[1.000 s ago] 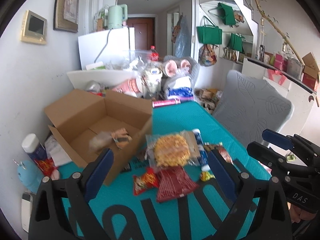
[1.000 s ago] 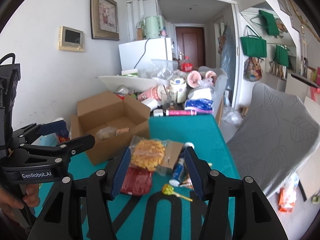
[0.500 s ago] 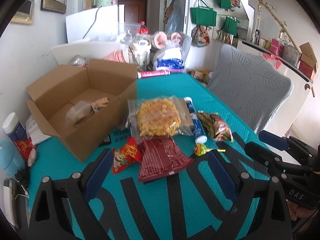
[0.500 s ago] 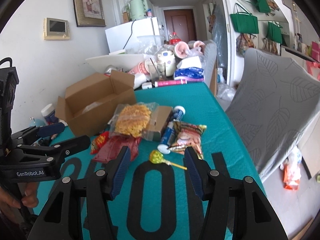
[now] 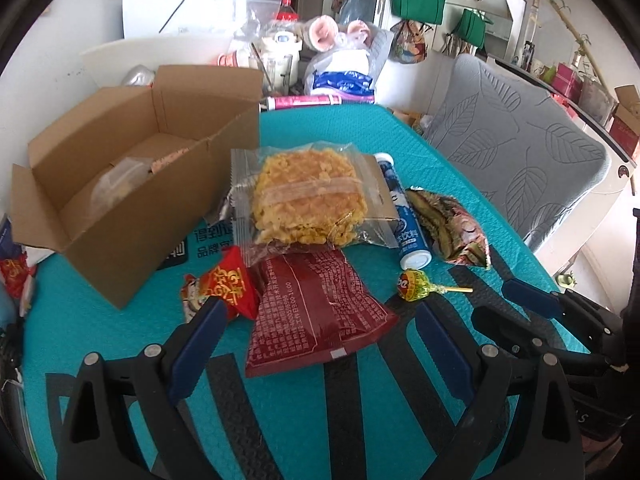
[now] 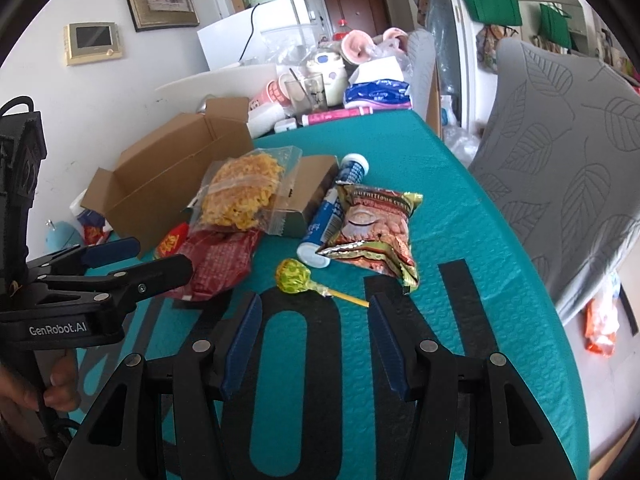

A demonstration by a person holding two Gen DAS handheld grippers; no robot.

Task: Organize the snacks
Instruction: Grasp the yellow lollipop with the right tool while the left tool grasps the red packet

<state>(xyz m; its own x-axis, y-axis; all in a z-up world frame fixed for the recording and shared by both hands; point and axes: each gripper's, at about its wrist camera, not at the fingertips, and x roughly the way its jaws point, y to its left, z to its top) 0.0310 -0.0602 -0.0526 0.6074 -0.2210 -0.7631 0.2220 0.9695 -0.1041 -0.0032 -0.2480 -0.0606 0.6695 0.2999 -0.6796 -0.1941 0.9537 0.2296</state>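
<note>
Snacks lie on the teal table beside an open cardboard box [image 5: 132,184] [image 6: 168,176] that holds a clear bag. A clear bag of yellow noodles [image 5: 308,196] [image 6: 240,192] rests on a small carton. A dark red packet [image 5: 316,308] [image 6: 216,260], a small red packet [image 5: 220,284], a blue tube [image 5: 404,216] [image 6: 336,208], a peanut bag [image 5: 452,224] [image 6: 376,228] and a lollipop [image 5: 416,284] [image 6: 296,276] lie around it. My left gripper [image 5: 316,316] is open just before the dark red packet. My right gripper [image 6: 316,304] is open just before the lollipop.
Clutter of cups, bags and a pink tube [image 5: 304,101] stands at the table's far end. A grey leaf-patterned chair [image 6: 560,152] is at the right. A bottle and wrappers [image 5: 12,264] lie left of the box.
Both grippers have tilted down and moved toward the snack pile, which now sits lower and larger in view. Both stay open and empty.
</note>
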